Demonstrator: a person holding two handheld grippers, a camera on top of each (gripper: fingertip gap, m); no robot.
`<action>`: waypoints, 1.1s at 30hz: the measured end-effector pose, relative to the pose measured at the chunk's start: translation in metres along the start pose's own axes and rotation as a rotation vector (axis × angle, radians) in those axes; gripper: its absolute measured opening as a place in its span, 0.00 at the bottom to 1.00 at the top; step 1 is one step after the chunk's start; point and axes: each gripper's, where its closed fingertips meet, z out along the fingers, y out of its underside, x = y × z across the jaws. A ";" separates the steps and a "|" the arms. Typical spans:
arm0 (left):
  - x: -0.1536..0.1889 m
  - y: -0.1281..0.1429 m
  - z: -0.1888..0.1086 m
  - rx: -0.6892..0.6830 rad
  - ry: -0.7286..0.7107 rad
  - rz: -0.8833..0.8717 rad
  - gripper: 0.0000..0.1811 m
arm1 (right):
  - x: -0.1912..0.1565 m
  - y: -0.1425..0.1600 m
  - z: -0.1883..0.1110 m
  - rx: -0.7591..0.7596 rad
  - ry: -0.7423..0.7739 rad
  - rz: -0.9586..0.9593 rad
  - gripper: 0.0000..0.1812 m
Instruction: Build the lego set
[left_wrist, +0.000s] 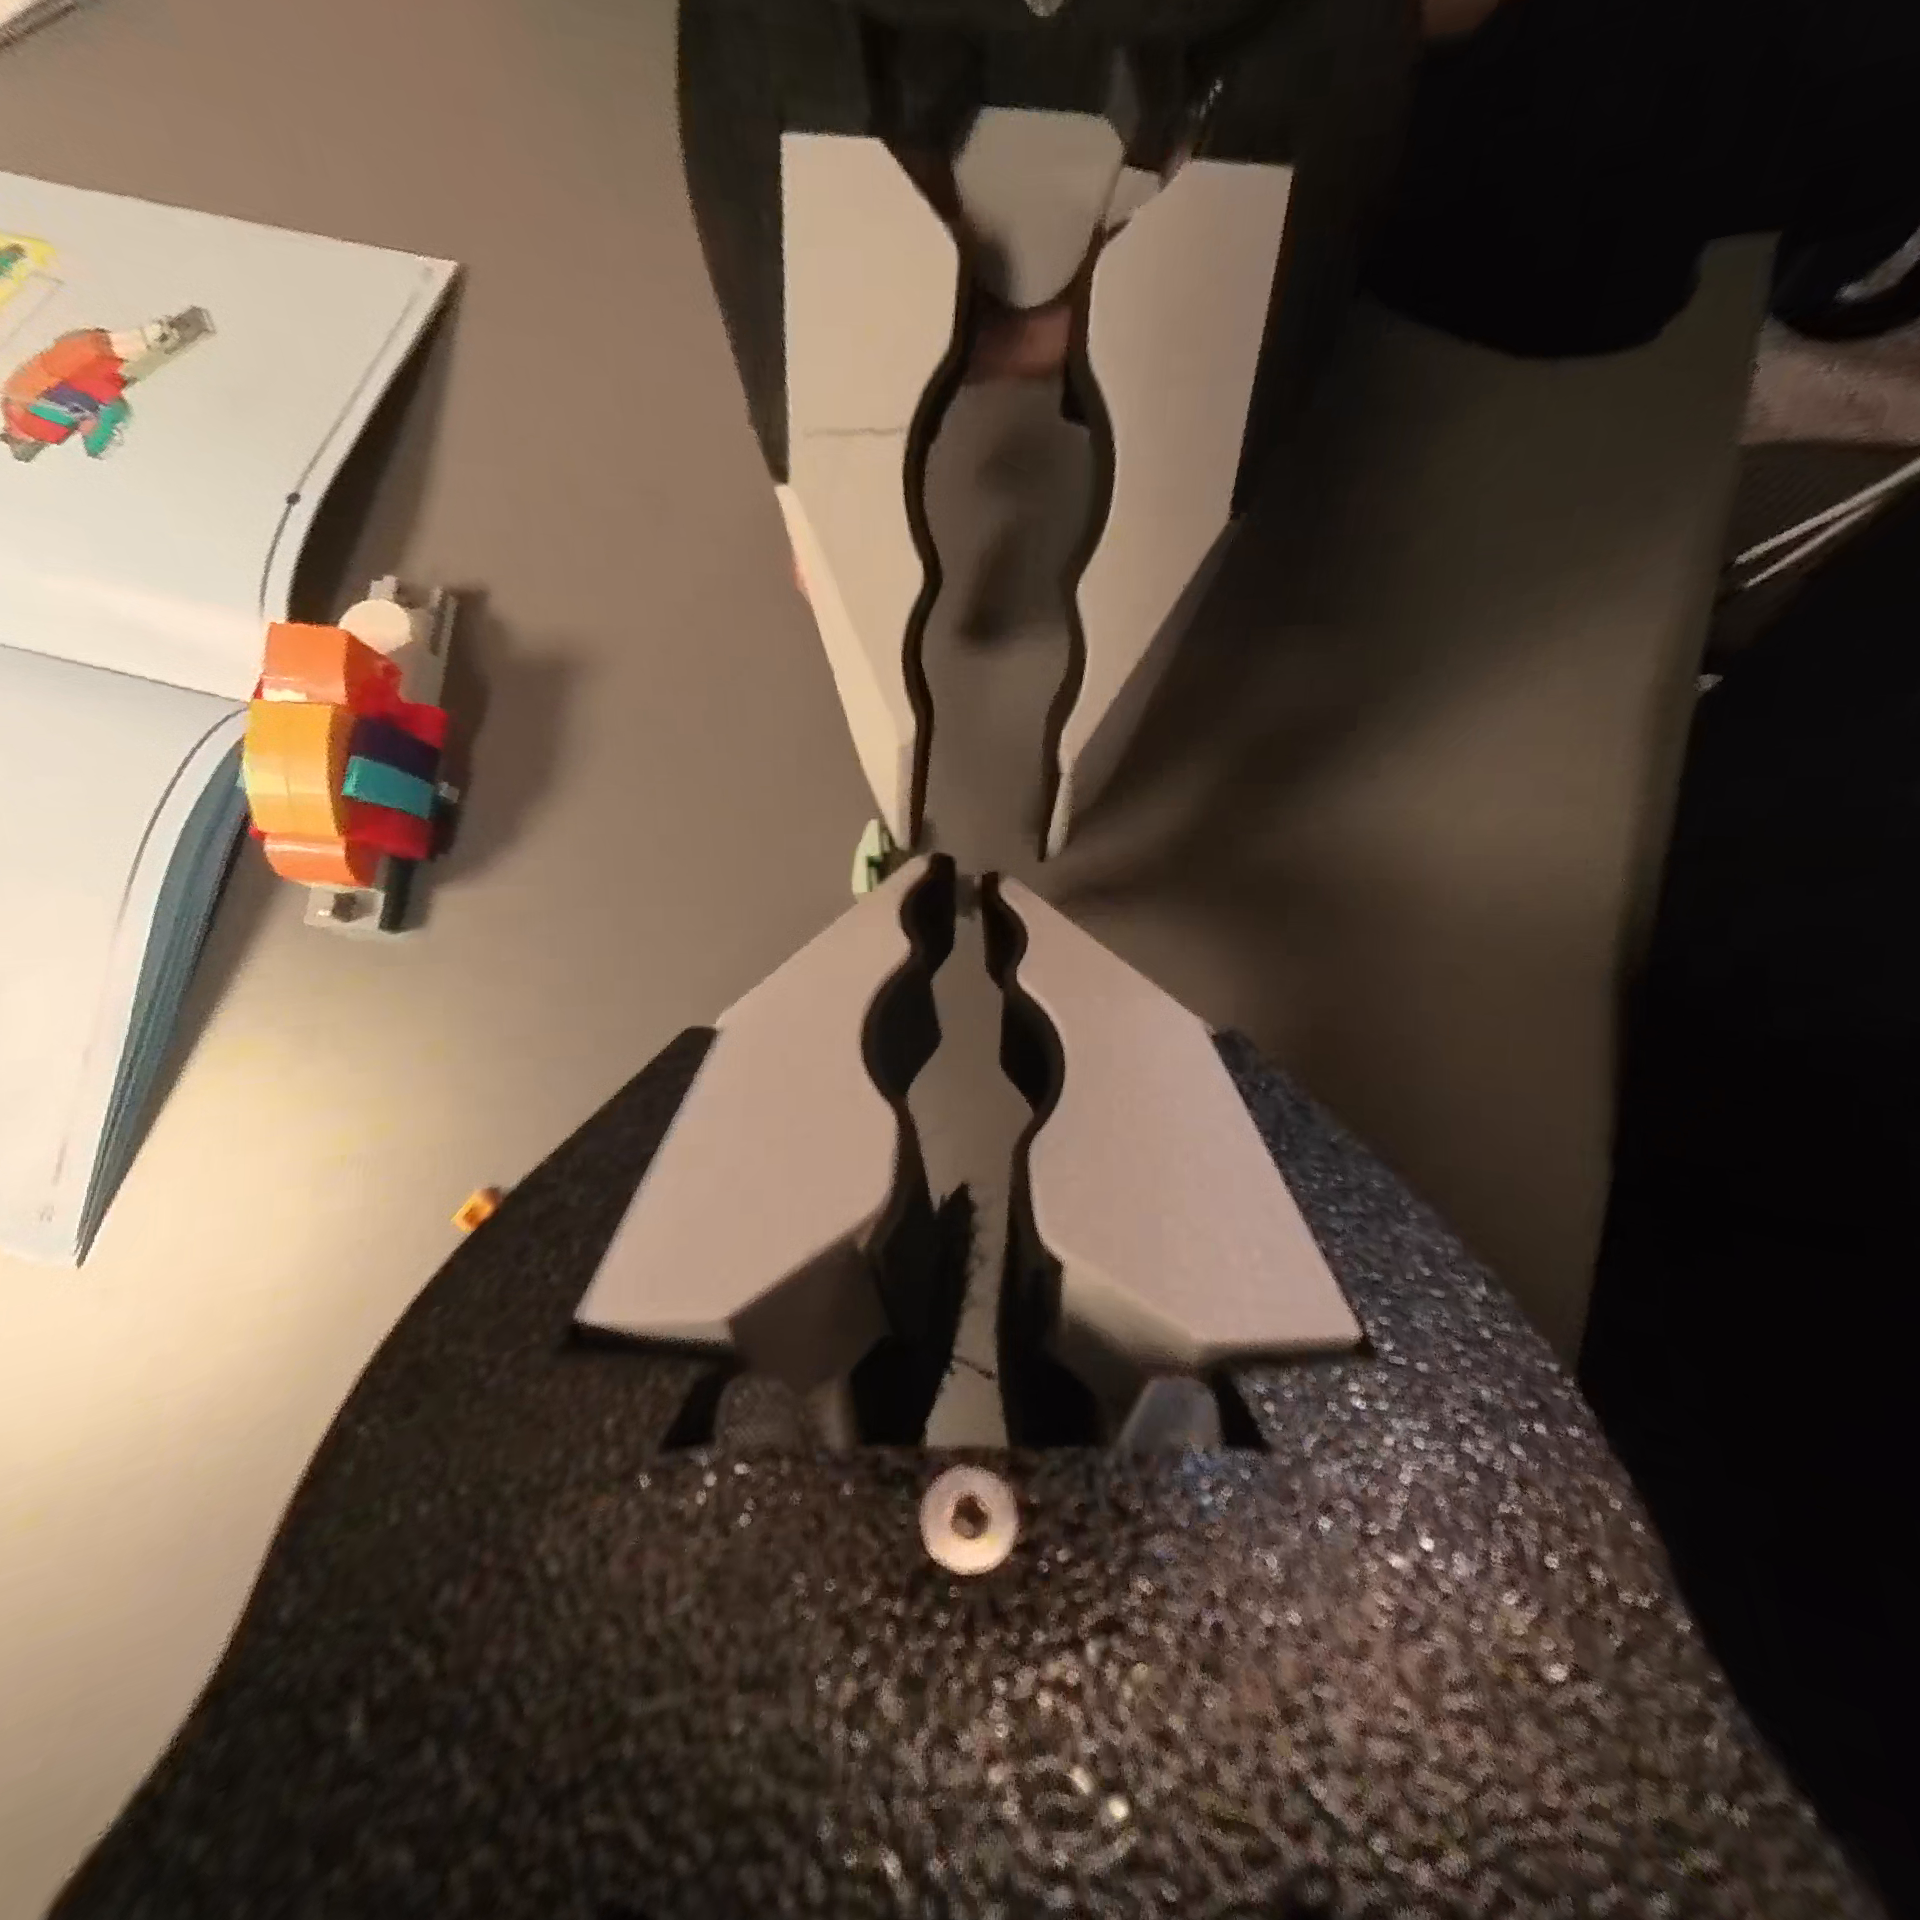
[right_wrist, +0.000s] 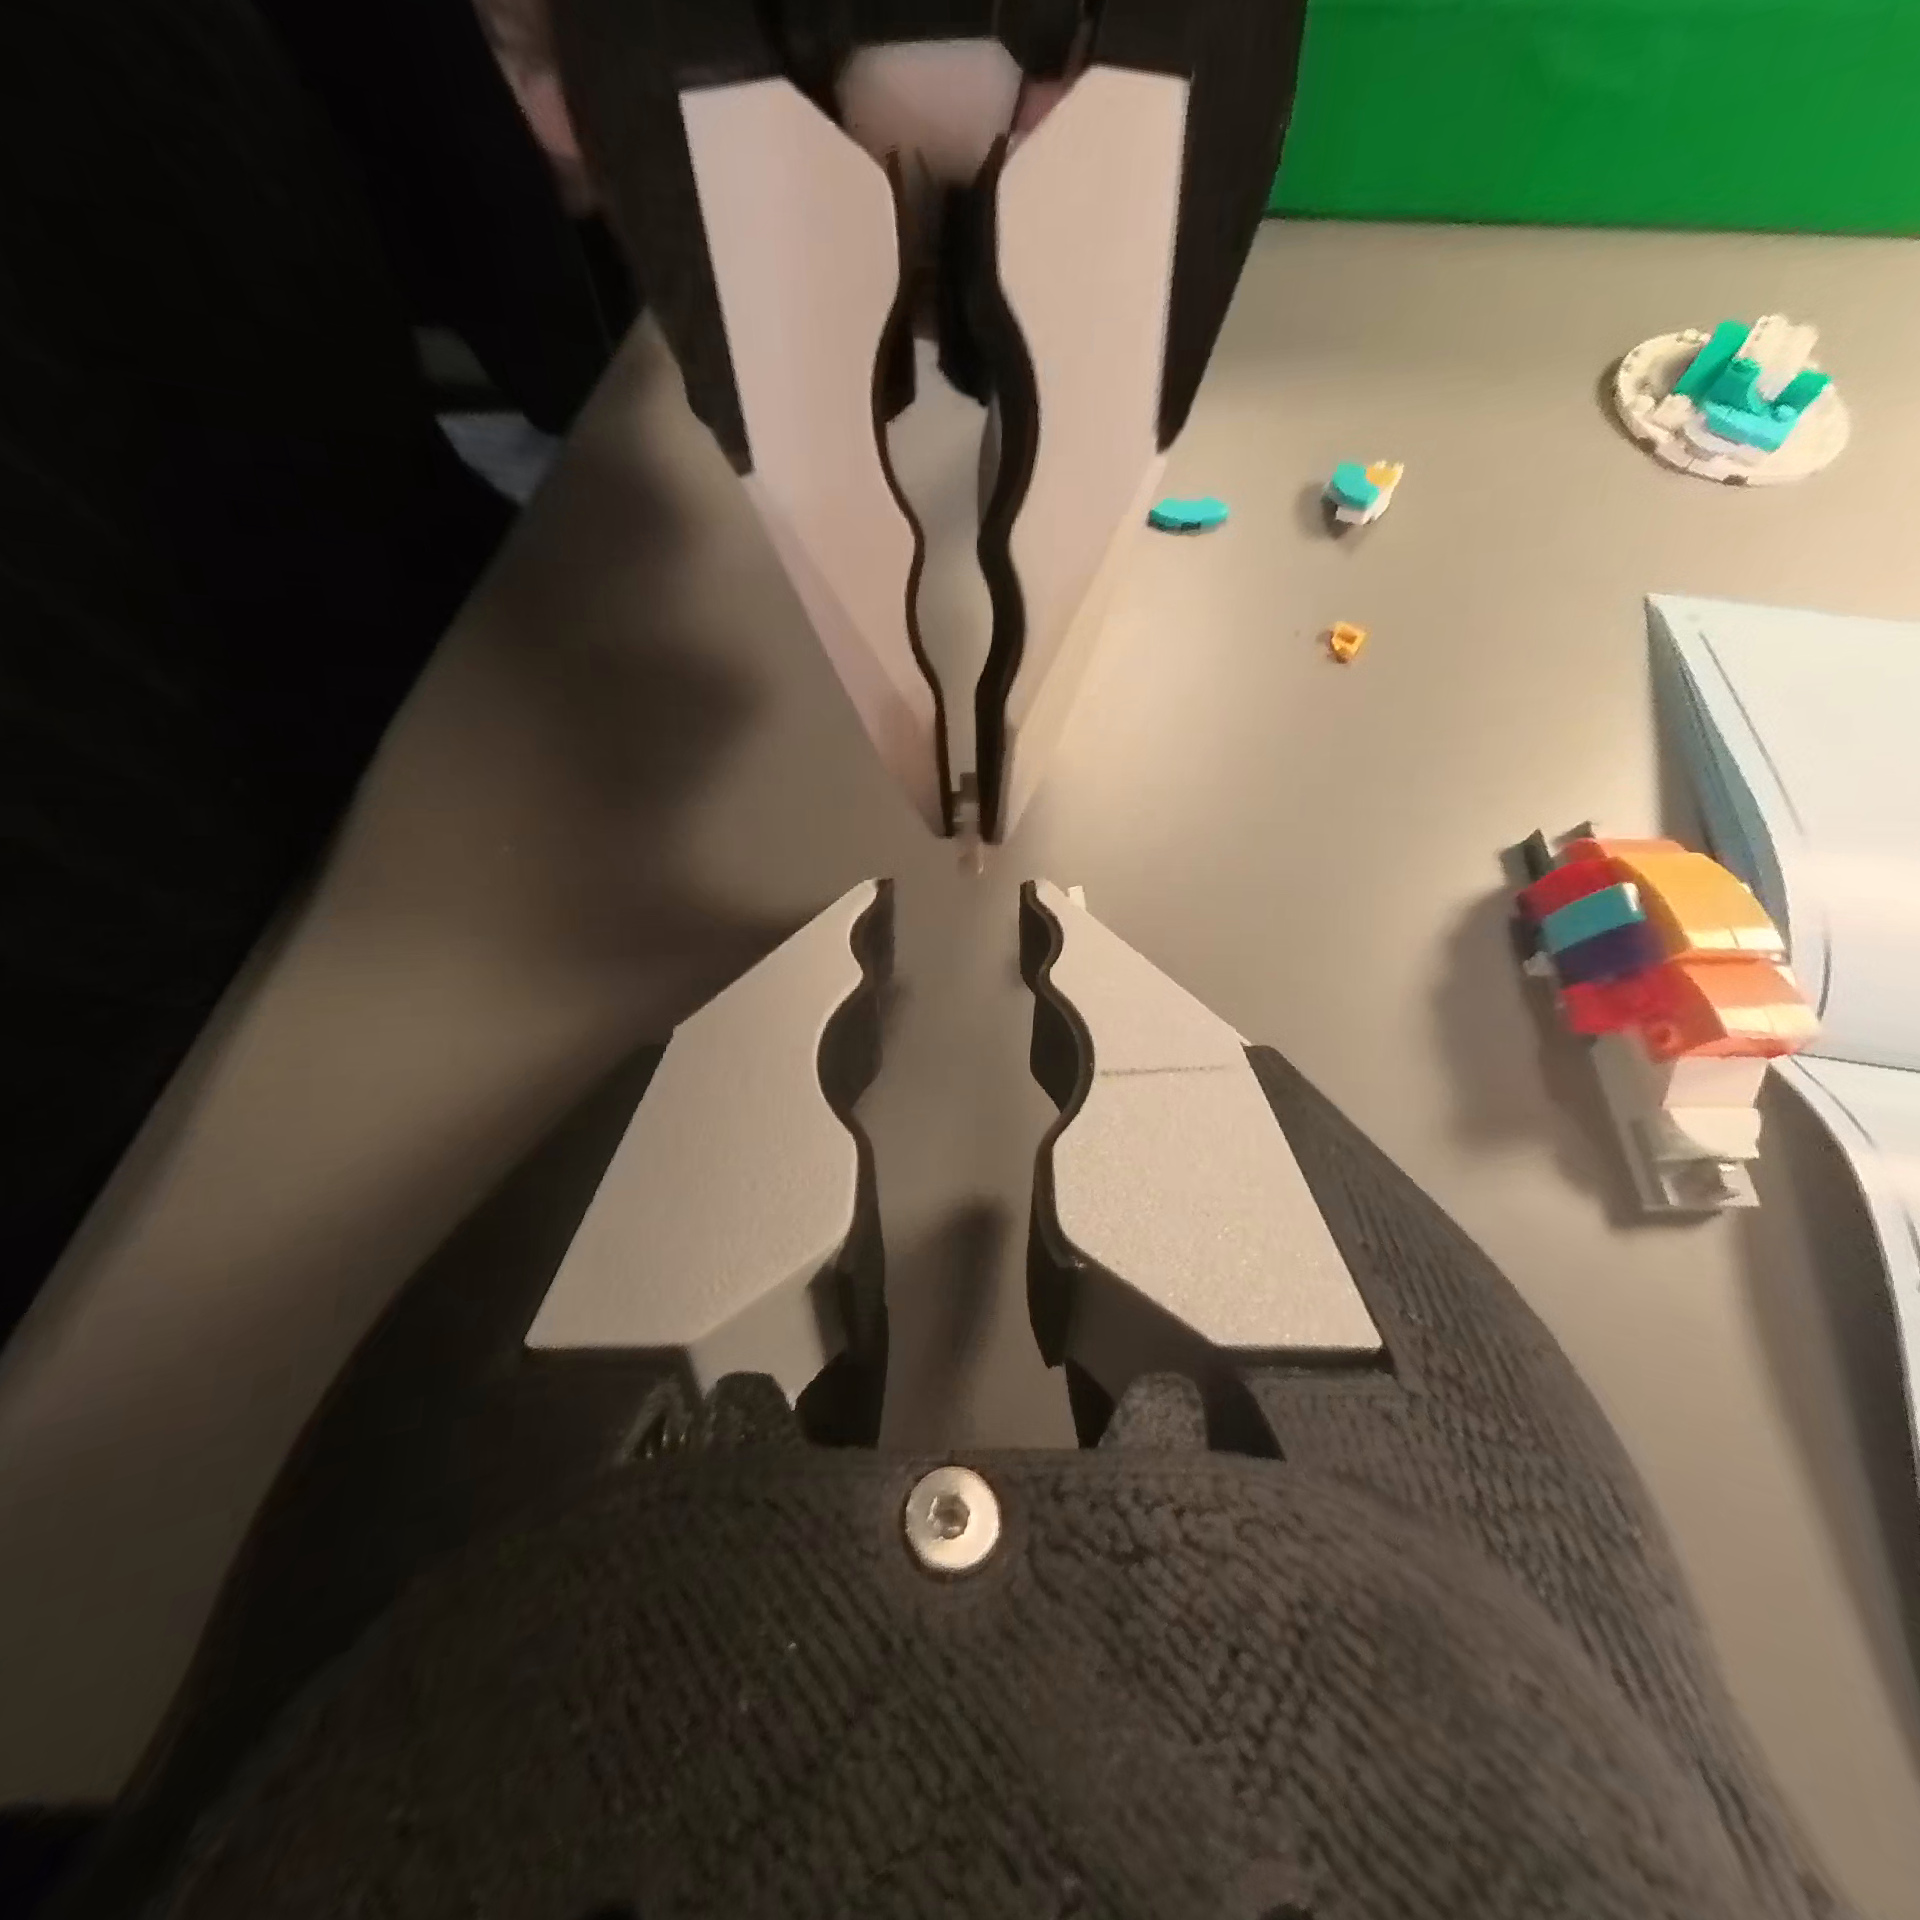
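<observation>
My left gripper is shut on a tiny pale grey piece at its fingertips, low over the grey table. My right gripper is open and empty, facing the left one tip to tip, with the piece just in front of its gap. In the left wrist view the right gripper comes in from above. The part-built model, orange, red, teal and purple on a grey bar, lies beside the open instruction booklet. It also shows in the right wrist view.
A round white plate with a teal and white build stands far right. Near it lie a teal curved piece, a small teal-white assembly and a tiny orange piece. A pale green bit sits by the right fingertip.
</observation>
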 end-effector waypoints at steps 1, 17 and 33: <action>0.002 0.000 0.001 -0.004 0.013 0.002 0.02 | 0.000 0.000 0.001 -0.004 0.007 -0.004 0.12; 0.010 -0.009 -0.007 0.091 0.100 -0.090 0.02 | -0.005 -0.009 -0.001 0.047 -0.016 0.013 0.06; -0.018 -0.062 -0.057 0.660 -0.004 -0.286 0.15 | 0.022 -0.074 -0.052 0.593 -0.024 0.243 0.02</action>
